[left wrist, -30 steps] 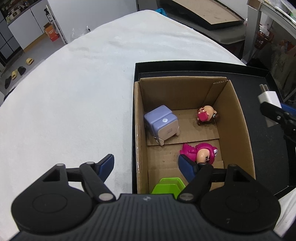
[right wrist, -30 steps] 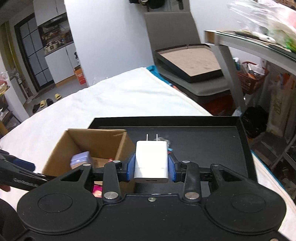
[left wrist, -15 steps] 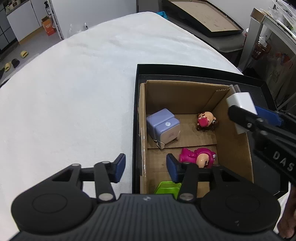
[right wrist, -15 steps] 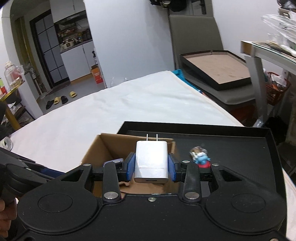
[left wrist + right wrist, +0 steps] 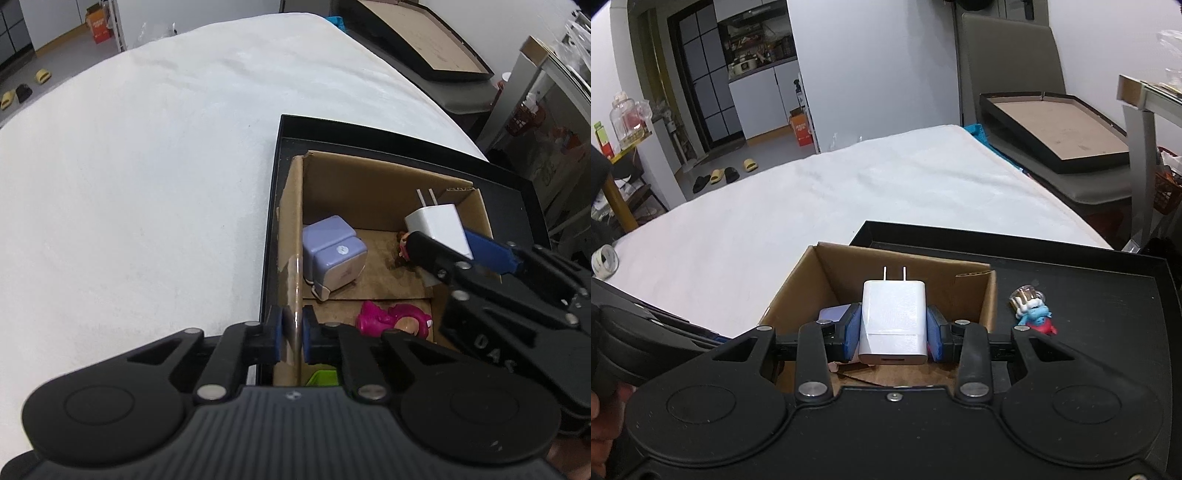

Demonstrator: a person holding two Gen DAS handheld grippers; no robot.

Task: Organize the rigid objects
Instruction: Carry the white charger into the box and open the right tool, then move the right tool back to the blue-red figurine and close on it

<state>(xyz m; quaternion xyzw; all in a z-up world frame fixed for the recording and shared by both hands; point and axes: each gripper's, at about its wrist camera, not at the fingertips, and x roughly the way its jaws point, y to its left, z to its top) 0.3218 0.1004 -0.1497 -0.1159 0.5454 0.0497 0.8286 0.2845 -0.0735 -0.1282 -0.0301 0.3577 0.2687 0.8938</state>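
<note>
charger (image 5: pixel 893 320) clamped in right gripper (image 5: pixel 893 334) over cardboard box (image 5: pixel 373 182), left gripper (image 5: pixel 292 334) pinching box wall

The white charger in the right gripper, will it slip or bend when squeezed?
The charger looks like a rigid plastic block, so it probably won't bend. Its glossy faces could slip, though the right gripper holds its flat sides squarely. It's likely light.

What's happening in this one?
Someone is sorting small items into a cardboard box that sits in a black tray. The left gripper is clamped on the box's side wall. The right gripper holds a white charger over the box. A blue figurine stands on the tray.
</note>
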